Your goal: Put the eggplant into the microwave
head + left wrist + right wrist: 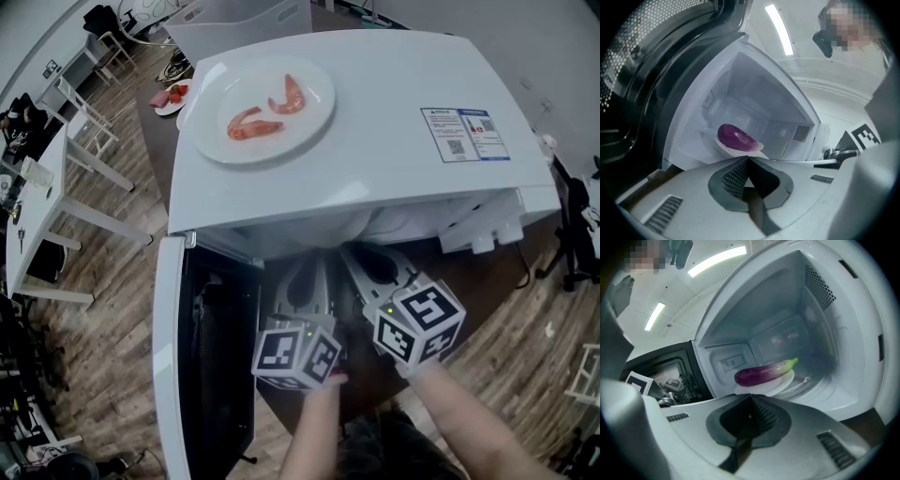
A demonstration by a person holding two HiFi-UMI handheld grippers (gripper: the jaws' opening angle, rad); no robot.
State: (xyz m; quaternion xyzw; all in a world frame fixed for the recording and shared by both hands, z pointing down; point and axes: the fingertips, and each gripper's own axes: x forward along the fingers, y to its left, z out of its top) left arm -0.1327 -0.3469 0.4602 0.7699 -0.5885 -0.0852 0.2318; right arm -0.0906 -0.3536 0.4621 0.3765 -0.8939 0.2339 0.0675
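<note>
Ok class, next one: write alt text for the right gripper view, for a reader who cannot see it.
A purple eggplant lies on a white plate inside an open white microwave. In the foreground the right gripper is shut, holding nothing. The dark door stands open at left.

Office-like lab: white desks (36,225), wood-plank floor (112,328), ceiling strip lights (780,30).
</note>
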